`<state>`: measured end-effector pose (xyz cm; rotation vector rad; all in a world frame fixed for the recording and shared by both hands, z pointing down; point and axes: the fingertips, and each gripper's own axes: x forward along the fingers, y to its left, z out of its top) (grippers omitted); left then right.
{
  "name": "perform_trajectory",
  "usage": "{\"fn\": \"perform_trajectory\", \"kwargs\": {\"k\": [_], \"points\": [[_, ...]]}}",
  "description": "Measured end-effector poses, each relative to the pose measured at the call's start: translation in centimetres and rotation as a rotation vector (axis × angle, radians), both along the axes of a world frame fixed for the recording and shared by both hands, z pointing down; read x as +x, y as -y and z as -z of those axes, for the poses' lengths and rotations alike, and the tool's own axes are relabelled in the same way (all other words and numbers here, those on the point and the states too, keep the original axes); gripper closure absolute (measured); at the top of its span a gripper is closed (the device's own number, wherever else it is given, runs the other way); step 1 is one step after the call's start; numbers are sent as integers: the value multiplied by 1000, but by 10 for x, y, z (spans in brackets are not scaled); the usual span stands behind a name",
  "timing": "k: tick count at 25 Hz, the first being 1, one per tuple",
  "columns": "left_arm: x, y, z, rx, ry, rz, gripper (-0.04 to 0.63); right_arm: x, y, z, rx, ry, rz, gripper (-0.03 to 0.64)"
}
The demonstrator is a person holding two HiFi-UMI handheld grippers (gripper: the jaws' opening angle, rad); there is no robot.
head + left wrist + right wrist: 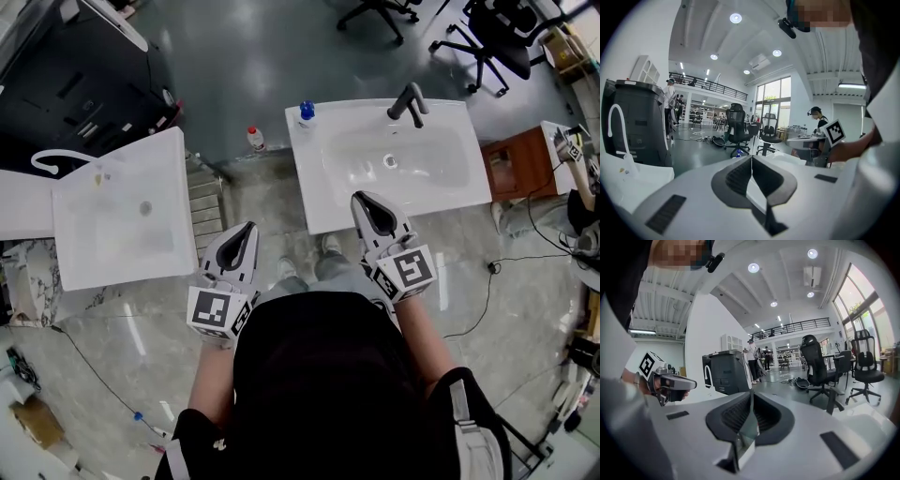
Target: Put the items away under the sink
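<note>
At the white ceramic sink's (319, 192) far-left corner, blue-capped bottle (307, 112) stands nearer right gripper (361, 199) than left gripper (249, 228), both jaws clenched empty.

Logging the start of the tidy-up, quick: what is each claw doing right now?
Left claw: closed, holding nothing.
Right claw: closed, holding nothing.

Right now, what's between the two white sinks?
In the head view, a red-capped bottle stands on the floor between the left sink and the right sink, beside a slatted grey panel.
</note>
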<state>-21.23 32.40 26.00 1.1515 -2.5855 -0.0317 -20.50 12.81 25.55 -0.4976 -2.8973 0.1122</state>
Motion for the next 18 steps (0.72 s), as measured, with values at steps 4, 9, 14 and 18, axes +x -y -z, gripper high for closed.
{"fn": "perform_trajectory", "kwargs": {"k": [4,9,14,18], "points": [[-2,1,-2,-21,-12,69,572,-20,10,-14,-14,-30,53,577],[-4,1,-3,-49,-27,161,572,-50,27,-38,-26,-78,106,577],[-5,-6,-8,-74,-52,276,572,-85,36,-65,-38,-121,154,577],[-1,-6,-14,-97,-69,350,572,-111,40,-90,-34,-149,186,577]]}}
